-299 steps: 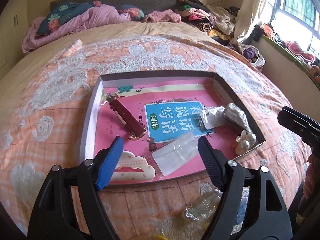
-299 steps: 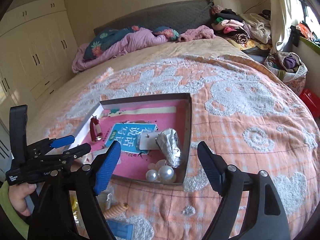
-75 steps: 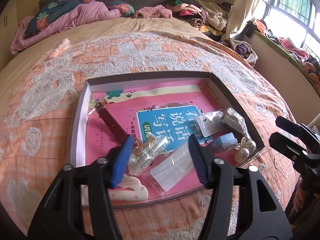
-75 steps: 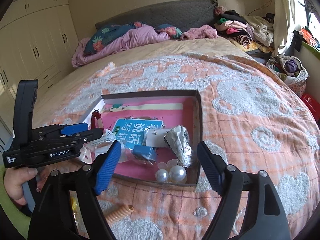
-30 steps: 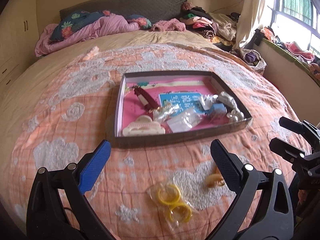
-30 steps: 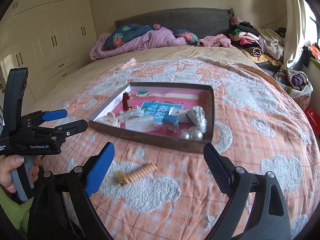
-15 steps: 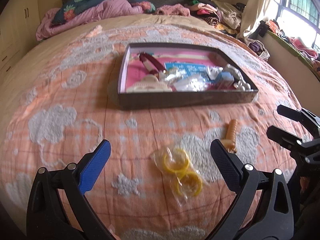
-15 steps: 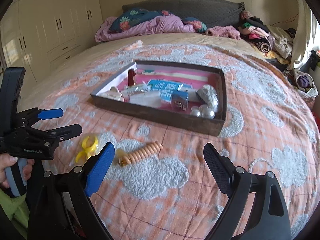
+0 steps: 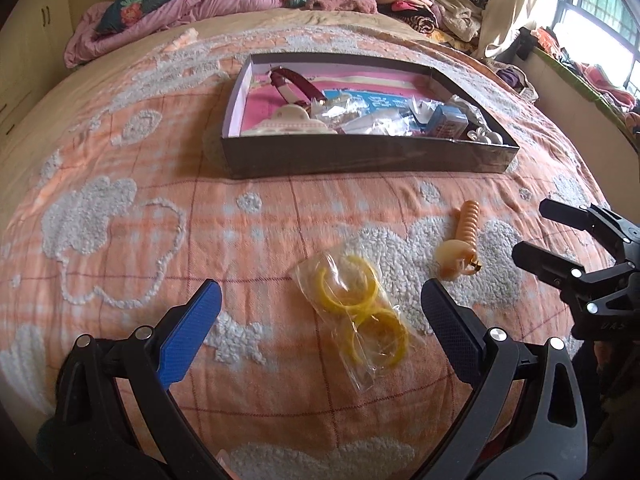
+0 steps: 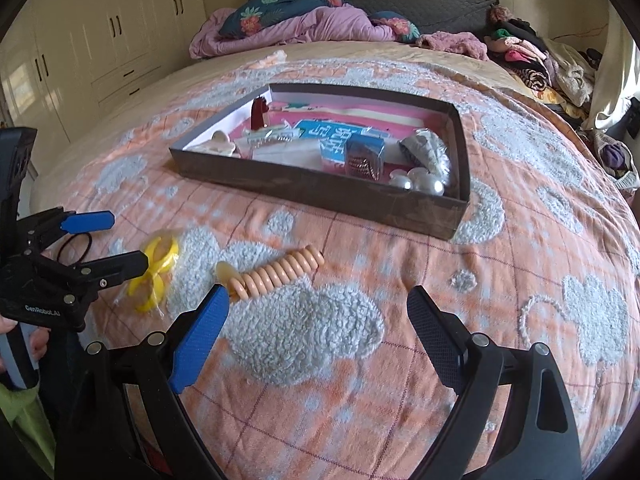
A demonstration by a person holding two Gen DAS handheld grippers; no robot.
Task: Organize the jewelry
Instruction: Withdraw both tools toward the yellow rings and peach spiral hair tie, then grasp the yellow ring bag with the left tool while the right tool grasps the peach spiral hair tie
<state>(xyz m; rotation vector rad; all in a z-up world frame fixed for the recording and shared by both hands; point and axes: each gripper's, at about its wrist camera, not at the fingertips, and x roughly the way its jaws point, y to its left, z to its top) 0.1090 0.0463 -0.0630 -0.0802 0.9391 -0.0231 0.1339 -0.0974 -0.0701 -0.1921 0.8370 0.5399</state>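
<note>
A dark shallow box (image 9: 360, 158) (image 10: 320, 190) on the bed holds a dark red case (image 9: 294, 86), a white hair claw (image 9: 290, 118), plastic packets, a small blue box (image 10: 364, 154), a silver pouch (image 10: 426, 152) and pearls (image 10: 420, 182). A clear bag with two yellow rings (image 9: 360, 314) (image 10: 158, 268) lies on the blanket between the left gripper's fingers. A peach coil hair tie (image 9: 464, 236) (image 10: 276, 274) lies to its right. My left gripper (image 9: 320, 328) is open and empty over the bag. My right gripper (image 10: 320, 324) is open and empty, near the coil.
The orange blanket with white tufted patches (image 10: 304, 328) covers the bed. A black hair band (image 10: 76, 250) lies by the left gripper. Pink bedding (image 9: 180, 8) and piled clothes (image 9: 420, 4) lie at the head. Cupboards (image 10: 100, 40) stand left.
Both grippers have pulled back from the box and lowered toward the near blanket. The yellow-ring bag now sits closer between the left fingers. Both stayed open.
</note>
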